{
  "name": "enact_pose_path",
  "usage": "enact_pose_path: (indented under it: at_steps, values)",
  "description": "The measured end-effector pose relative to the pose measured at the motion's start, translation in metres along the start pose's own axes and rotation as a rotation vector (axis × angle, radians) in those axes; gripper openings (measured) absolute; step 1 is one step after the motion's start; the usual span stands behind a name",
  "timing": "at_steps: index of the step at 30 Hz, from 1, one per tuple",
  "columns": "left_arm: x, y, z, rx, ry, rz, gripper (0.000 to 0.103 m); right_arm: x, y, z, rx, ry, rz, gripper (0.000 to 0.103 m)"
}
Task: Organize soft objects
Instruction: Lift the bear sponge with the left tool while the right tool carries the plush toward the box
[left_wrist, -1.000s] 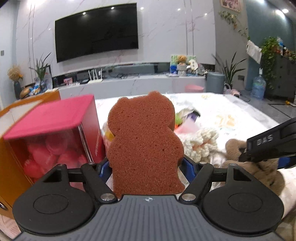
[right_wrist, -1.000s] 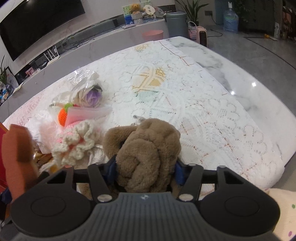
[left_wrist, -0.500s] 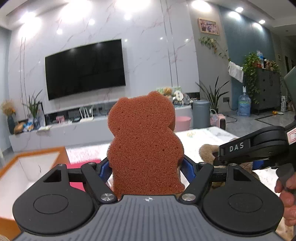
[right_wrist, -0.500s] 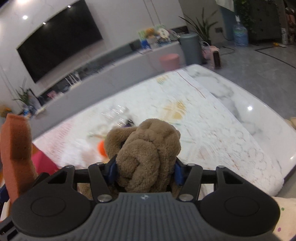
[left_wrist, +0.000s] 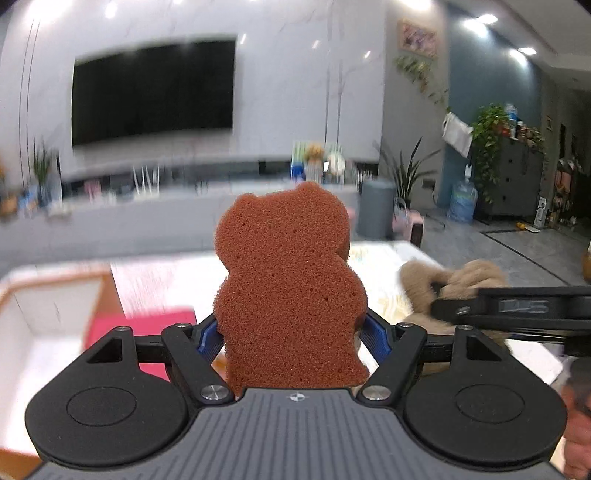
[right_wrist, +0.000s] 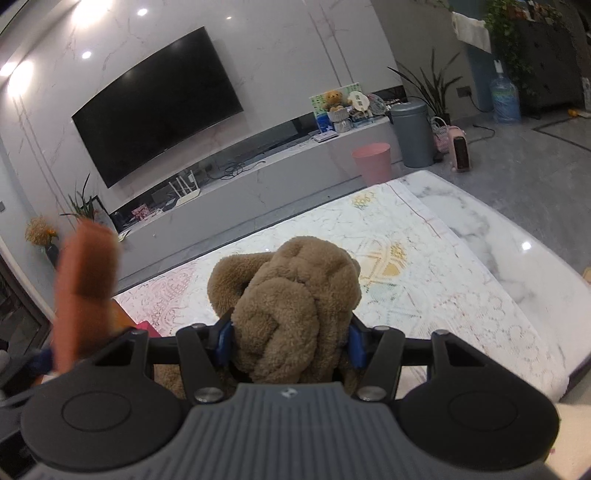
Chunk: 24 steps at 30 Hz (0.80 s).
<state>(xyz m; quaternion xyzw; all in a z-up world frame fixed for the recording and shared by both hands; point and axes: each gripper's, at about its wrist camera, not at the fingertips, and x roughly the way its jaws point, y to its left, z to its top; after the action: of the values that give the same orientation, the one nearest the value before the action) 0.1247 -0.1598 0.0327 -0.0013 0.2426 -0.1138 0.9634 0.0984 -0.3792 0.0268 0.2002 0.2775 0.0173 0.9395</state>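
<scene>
My left gripper (left_wrist: 291, 339) is shut on a brown bear-shaped sponge (left_wrist: 288, 284), which stands upright between the blue pads, lifted above the table. My right gripper (right_wrist: 290, 341) is shut on a tan knotted plush toy (right_wrist: 291, 295), also held up over the lace-covered table (right_wrist: 424, 266). In the left wrist view the plush toy (left_wrist: 461, 280) and the right gripper's black arm show at the right. The sponge (right_wrist: 86, 280) appears blurred at the left of the right wrist view.
An orange box with a white inside (left_wrist: 48, 306) sits low at the left, with a pink box lid (left_wrist: 155, 325) beside it. Beyond the table stand a TV wall, a low cabinet, a pink bin (right_wrist: 371, 162) and a grey bin (right_wrist: 412, 133).
Both grippers have risen with their loads and tilted up. The table and its loose items have dropped out of view; the room's wall and TV now fill the frames.
</scene>
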Motion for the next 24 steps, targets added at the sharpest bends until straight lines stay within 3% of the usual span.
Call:
enact_pose_path:
  at_steps: [4,9,12,15,18,24]
  values:
    - [0.027,0.009,-0.002,-0.006,0.073,-0.088,0.087,-0.002,-0.005,-0.001,-0.004,-0.001,-0.019,0.057]
    - [0.069,0.003,-0.008,0.045,0.167,-0.062,0.087,0.004,-0.014,0.001,0.031,0.009,-0.031,0.057]
    - [0.082,0.006,-0.013,0.040,0.202,-0.092,0.086,0.006,-0.017,0.000,0.033,0.019,-0.028,0.057]
    - [0.078,0.004,-0.016,0.070,0.157,-0.057,0.086,0.007,-0.018,-0.001,0.032,0.022,-0.043,0.057]
    - [0.060,0.000,-0.015,0.110,0.117,-0.069,0.085,0.008,-0.019,-0.001,0.029,0.023,-0.041,0.057]
    - [0.024,0.008,0.008,0.150,0.071,-0.064,0.085,0.002,-0.006,0.002,-0.001,0.018,-0.009,0.057]
